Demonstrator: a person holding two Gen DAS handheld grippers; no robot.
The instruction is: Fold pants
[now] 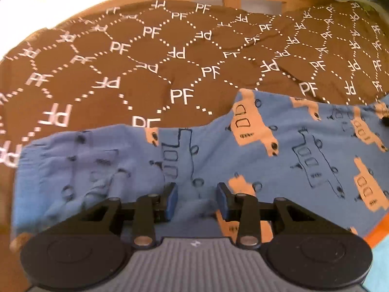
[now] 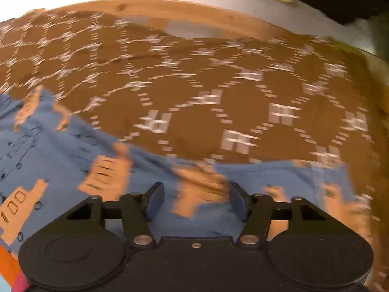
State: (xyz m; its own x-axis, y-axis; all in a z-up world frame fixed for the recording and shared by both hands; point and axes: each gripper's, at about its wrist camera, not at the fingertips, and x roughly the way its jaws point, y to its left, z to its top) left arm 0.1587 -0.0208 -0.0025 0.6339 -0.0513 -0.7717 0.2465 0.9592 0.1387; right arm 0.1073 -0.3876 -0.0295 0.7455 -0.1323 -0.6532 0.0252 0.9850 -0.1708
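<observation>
Pants [image 1: 279, 150] spread under both gaping grippers

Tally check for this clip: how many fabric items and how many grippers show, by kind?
Blue pants with orange truck print: 1
Brown bedspread with white PF lettering: 1
Black two-finger grippers, both open: 2 (left gripper, right gripper)
Total: 4

Left gripper [image 1: 196, 200]: black linkage arms, silver pivot screws, blue finger pads [image 1: 171, 200], ribbed grey body. Right gripper [image 2: 195, 203]: same black arms, blue pads, black speckled body.
</observation>
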